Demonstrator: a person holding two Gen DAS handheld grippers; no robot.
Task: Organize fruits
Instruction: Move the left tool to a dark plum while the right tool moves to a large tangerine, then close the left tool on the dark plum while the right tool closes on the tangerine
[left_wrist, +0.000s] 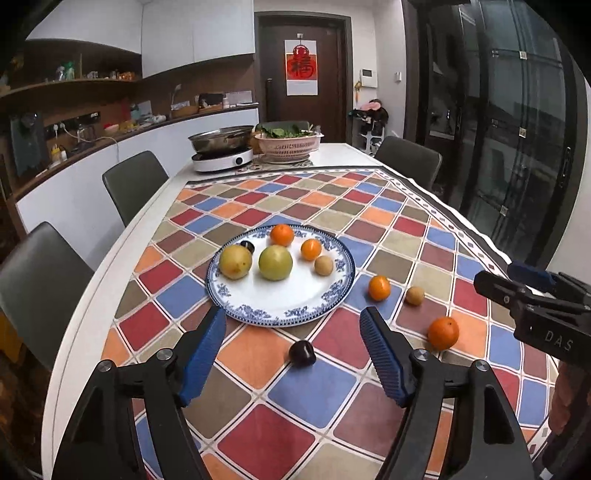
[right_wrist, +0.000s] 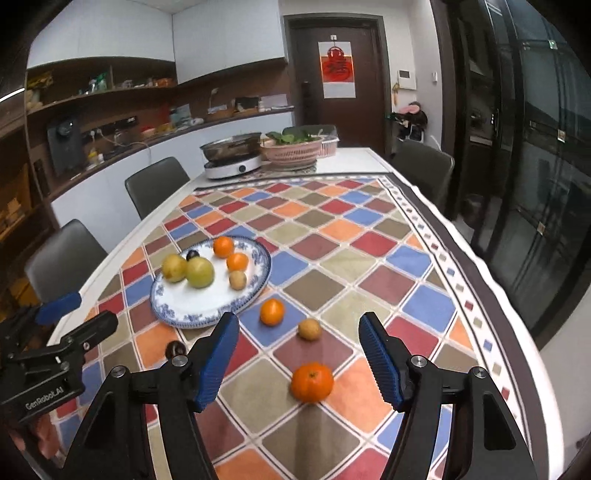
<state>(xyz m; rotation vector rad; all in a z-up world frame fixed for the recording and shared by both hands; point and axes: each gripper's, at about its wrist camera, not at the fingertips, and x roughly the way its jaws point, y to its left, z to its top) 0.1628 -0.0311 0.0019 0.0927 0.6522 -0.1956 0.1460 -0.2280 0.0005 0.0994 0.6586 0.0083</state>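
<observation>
Blue-rimmed plate (left_wrist: 334, 291) in front of me holds two yellow-green fruits (left_wrist: 275, 262), two oranges (left_wrist: 282, 235), one small brown fruit (left_wrist: 323, 265), one dark plum (left_wrist: 246, 245). Loose on the cloth: dark plum (left_wrist: 301, 353), two oranges (left_wrist: 443, 333), brown fruit (left_wrist: 414, 295).

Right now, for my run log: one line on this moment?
left claw open over dark plum | right claw open near big orange | plate holds six fruits | four loose
</observation>
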